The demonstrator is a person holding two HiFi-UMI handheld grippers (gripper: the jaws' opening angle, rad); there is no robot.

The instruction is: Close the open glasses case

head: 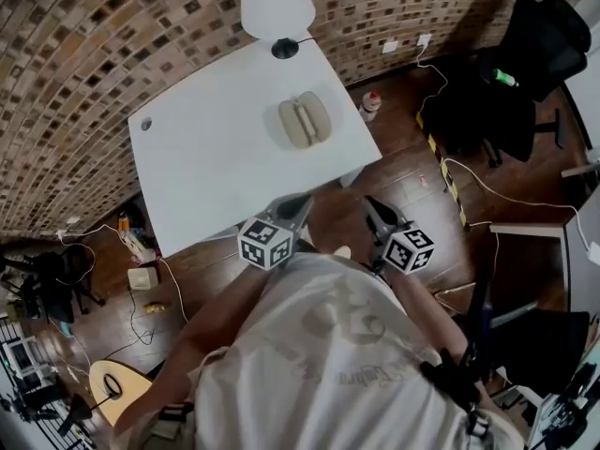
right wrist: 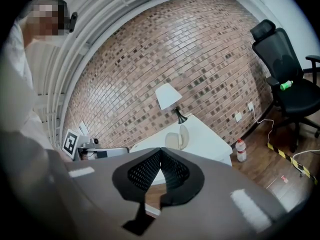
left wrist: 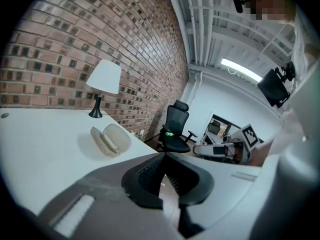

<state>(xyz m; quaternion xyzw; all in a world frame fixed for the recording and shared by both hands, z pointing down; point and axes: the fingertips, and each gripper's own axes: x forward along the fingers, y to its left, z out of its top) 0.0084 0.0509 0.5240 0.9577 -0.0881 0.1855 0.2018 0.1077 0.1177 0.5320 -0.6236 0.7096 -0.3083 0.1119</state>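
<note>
The beige glasses case [head: 305, 120] lies open on the white table [head: 206, 167], its two halves spread flat, a little in front of the lamp. It shows in the left gripper view [left wrist: 111, 140] and, small, in the right gripper view [right wrist: 177, 139]. Both grippers are held off the table's near edge, well short of the case. My left gripper [head: 298, 204] [left wrist: 163, 155] has its jaw tips together with nothing between them. My right gripper [head: 371, 202] [right wrist: 160, 149] is shut and empty too.
A white lamp [head: 277, 7] stands at the table's far edge behind the case. A black office chair [head: 525, 64] is at the right, with cables and a bottle [head: 371, 105] on the wooden floor. A brick wall runs behind the table.
</note>
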